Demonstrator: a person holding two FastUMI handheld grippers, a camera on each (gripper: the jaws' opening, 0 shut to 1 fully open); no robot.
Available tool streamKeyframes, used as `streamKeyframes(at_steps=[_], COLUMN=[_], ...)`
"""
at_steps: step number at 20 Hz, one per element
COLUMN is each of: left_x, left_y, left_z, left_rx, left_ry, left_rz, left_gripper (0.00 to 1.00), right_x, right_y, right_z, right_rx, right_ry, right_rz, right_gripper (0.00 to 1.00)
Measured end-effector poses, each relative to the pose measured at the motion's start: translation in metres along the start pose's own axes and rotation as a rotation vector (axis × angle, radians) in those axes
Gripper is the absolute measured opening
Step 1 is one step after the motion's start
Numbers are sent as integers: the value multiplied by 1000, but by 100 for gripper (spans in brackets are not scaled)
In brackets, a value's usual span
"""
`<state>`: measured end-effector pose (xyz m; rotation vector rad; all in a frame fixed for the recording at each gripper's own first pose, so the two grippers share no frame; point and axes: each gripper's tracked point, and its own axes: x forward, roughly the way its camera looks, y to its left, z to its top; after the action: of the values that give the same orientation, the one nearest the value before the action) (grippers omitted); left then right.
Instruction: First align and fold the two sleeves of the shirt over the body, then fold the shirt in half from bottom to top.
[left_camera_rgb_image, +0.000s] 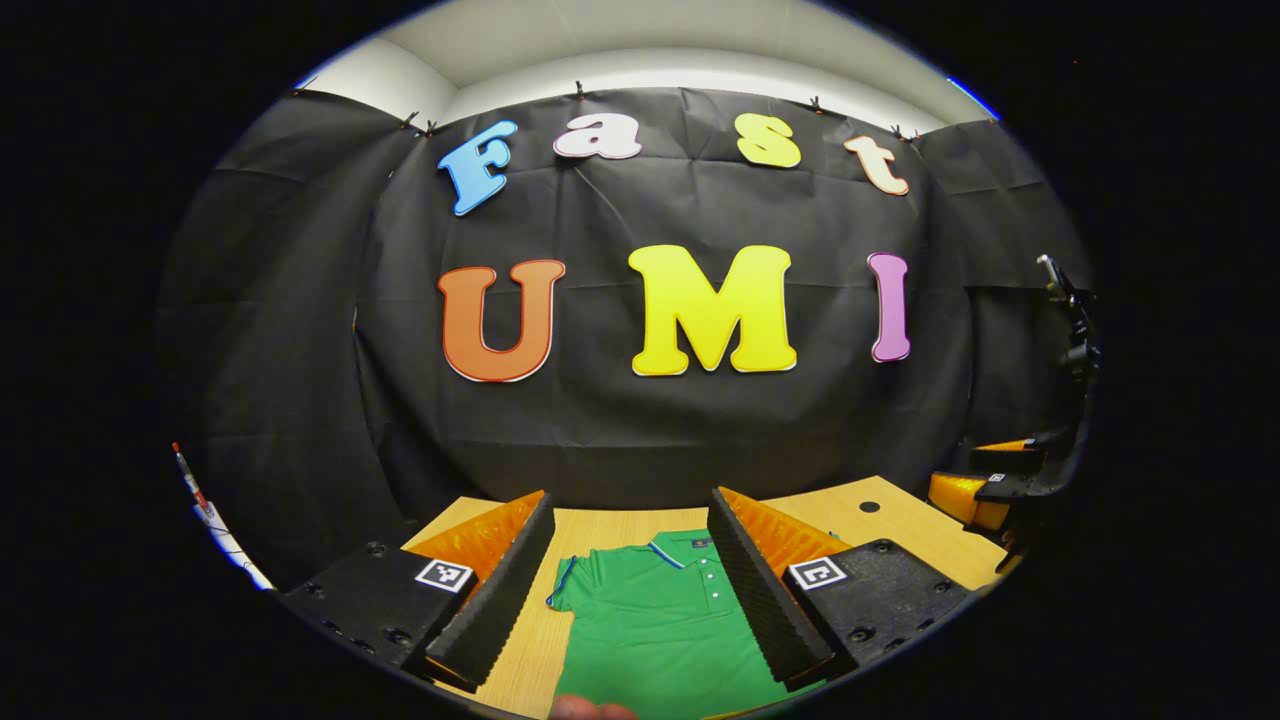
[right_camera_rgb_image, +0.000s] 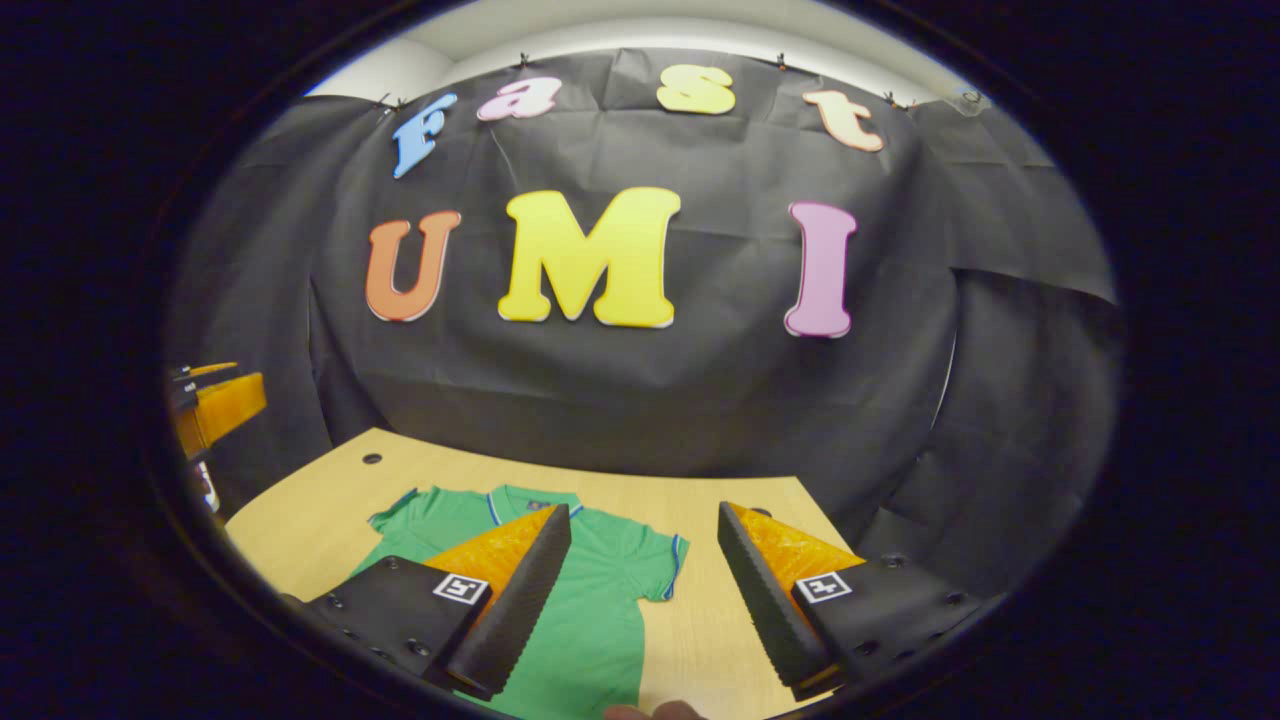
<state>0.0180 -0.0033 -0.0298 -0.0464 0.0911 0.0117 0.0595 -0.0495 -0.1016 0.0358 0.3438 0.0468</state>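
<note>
A green polo shirt (left_camera_rgb_image: 650, 620) lies flat, front up, on the wooden table (left_camera_rgb_image: 905, 535), collar toward the far wall. Both short sleeves are spread out to the sides. In the left gripper view my left gripper (left_camera_rgb_image: 632, 505) stands open above the shirt, which shows between its fingers with one sleeve (left_camera_rgb_image: 568, 592) near the left finger. In the right gripper view the shirt (right_camera_rgb_image: 600, 600) lies low and left; my right gripper (right_camera_rgb_image: 642, 510) is open, its left finger over the shirt's chest and the nearer sleeve (right_camera_rgb_image: 660, 565) in the gap. Neither gripper holds anything.
The table (right_camera_rgb_image: 300, 520) ends at the black cloth wall and has a small round hole (right_camera_rgb_image: 372, 458) near its far corner. The other gripper (left_camera_rgb_image: 990, 485) shows at the right edge, and likewise at the left edge (right_camera_rgb_image: 215, 400). A dark stand (left_camera_rgb_image: 1072, 330) rises at far right.
</note>
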Motion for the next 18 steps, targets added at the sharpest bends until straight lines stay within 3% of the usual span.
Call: streamKeyframes(at_steps=[5, 8, 14, 18], left_x=[1, -1, -8, -11], left_y=[8, 19, 40, 41], left_z=[-1, 1, -14, -26], left_rx=[2, 2, -22, -29], left_ry=[23, 22, 79, 127], left_rz=[56, 101, 207, 225], left_gripper=[99, 99, 99, 99], right_x=[76, 129, 209, 235], right_y=[-8, -12, -28, -32], right_z=[-47, -87, -157, -182], right_rx=[42, 91, 132, 151], right_ry=[205, 342, 495, 551], right_rz=[103, 122, 78, 53], right_gripper=[94, 94, 93, 90])
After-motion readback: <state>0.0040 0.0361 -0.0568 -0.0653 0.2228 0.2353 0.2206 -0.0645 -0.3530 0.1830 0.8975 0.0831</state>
